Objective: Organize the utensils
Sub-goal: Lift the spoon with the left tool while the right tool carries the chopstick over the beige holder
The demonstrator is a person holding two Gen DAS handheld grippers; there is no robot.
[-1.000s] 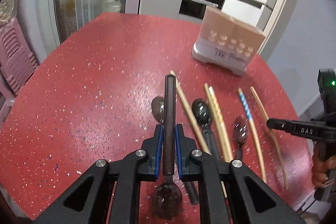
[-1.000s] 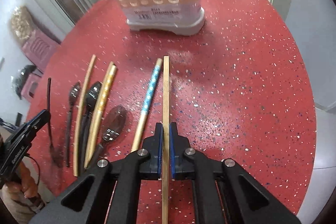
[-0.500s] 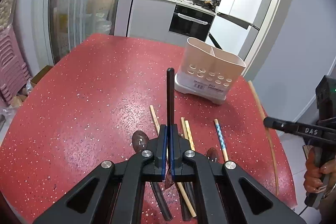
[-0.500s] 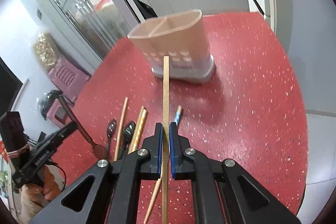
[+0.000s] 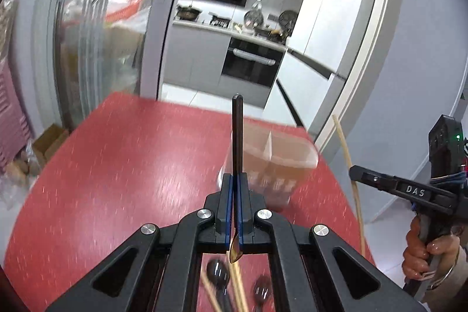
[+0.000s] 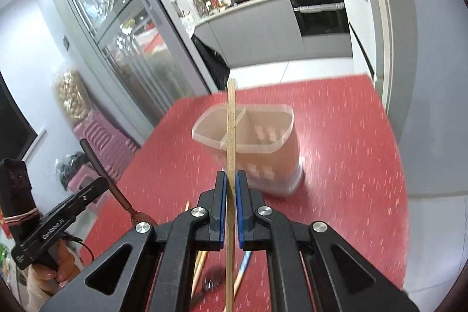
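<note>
My left gripper [image 5: 235, 180] is shut on a dark spoon [image 5: 237, 133]; its handle sticks up ahead of the jaws and its bowl hangs below them. My right gripper [image 6: 231, 176] is shut on a wooden chopstick [image 6: 231, 130] that points forward. Both are raised above the red table [image 5: 117, 165], with the beige two-compartment utensil holder [image 6: 263, 142] standing just beyond the fingertips. In the left wrist view the right gripper [image 5: 355, 173] appears at the right edge with its chopstick [image 5: 345, 148]. Several spoons and chopsticks [image 5: 231, 285] lie on the table under the left gripper.
A person's hand [image 5: 424, 256] grips the right tool's handle; another hand [image 6: 49, 271] holds the left tool. Glass doors [image 6: 131, 43] and pink stools [image 6: 102, 142] stand left of the table. A kitchen with an oven [image 5: 248, 66] lies beyond its far edge.
Both grippers have lifted off the table with the spoon and the chopstick, and tilted up toward level. The holder now sits right behind the fingertips, and the kitchen fills the upper view.
</note>
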